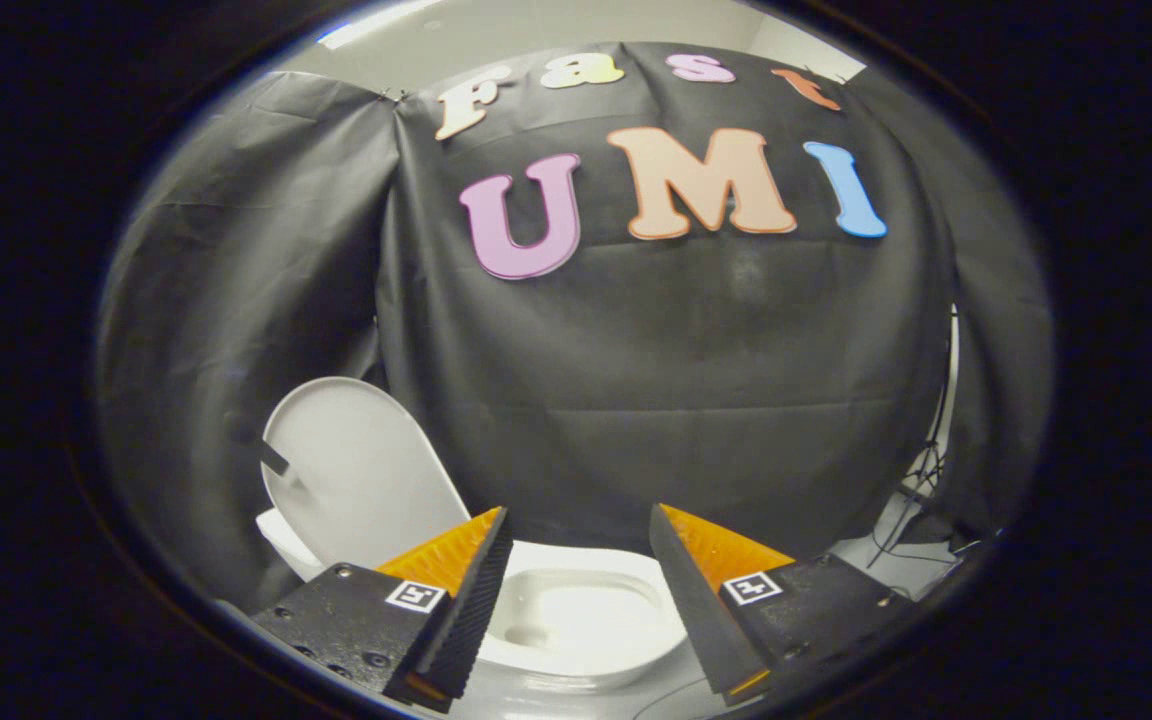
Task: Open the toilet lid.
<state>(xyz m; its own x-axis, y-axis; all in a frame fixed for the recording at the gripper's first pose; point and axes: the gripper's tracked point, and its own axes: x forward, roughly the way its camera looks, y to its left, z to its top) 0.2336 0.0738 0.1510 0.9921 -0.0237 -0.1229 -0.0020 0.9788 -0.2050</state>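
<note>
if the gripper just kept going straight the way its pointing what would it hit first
Probably the black cloth wall. The open gripper points above the toilet bowl, and the raised lid stands off to one side. Depth is unclear.

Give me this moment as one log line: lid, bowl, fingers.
toilet lid: raised, upright behind bowl | bowl: uncovered, ahead between fingers | gripper: open, holding nothing, clear of lid
</note>
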